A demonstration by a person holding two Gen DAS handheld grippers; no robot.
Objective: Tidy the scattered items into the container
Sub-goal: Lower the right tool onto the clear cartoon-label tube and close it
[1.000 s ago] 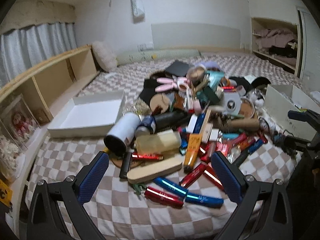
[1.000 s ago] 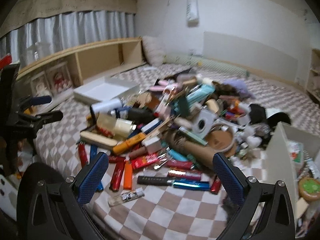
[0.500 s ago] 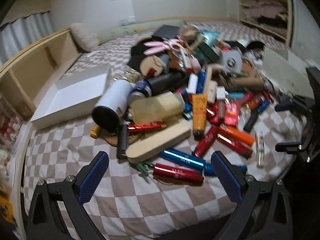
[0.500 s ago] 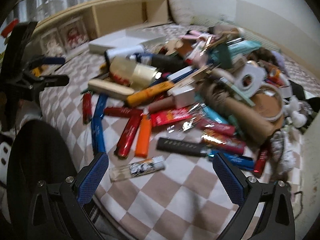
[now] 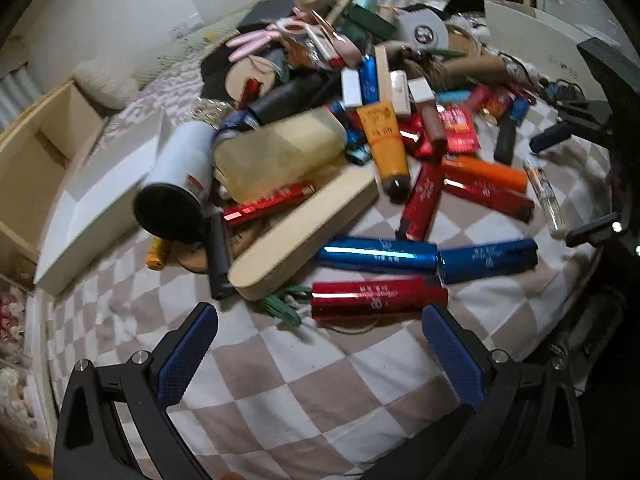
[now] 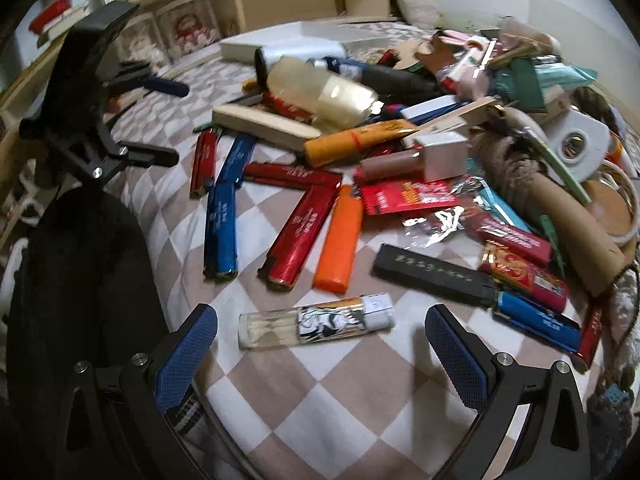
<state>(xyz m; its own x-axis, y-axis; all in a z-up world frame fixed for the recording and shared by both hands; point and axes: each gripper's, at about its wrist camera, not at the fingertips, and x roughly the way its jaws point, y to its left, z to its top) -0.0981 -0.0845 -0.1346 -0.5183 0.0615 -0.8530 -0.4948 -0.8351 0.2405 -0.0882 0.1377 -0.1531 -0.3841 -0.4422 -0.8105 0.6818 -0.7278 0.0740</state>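
Just at twelve o'clock of the wide-open, empty right gripper [image 6: 320, 354], the clear lighter [image 6: 316, 326] looks light, rigid and slippery, best pinched across its middle; the left gripper [image 5: 320, 354] gapes empty too.

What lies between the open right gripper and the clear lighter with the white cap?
Only bare checked bedcover lies between the right gripper and the clear lighter with the white cap, as the right wrist view shows.

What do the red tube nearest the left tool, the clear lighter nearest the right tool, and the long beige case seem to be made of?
Red tube: probably foil-wrapped or metallic-coated, glossy, with bright streak reflections.
Clear lighter: likely transparent plastic with a white cap; the checked cloth shows through its body.
Beige case: matte, possibly wood or plastic; no shine, and blur hides any grain.
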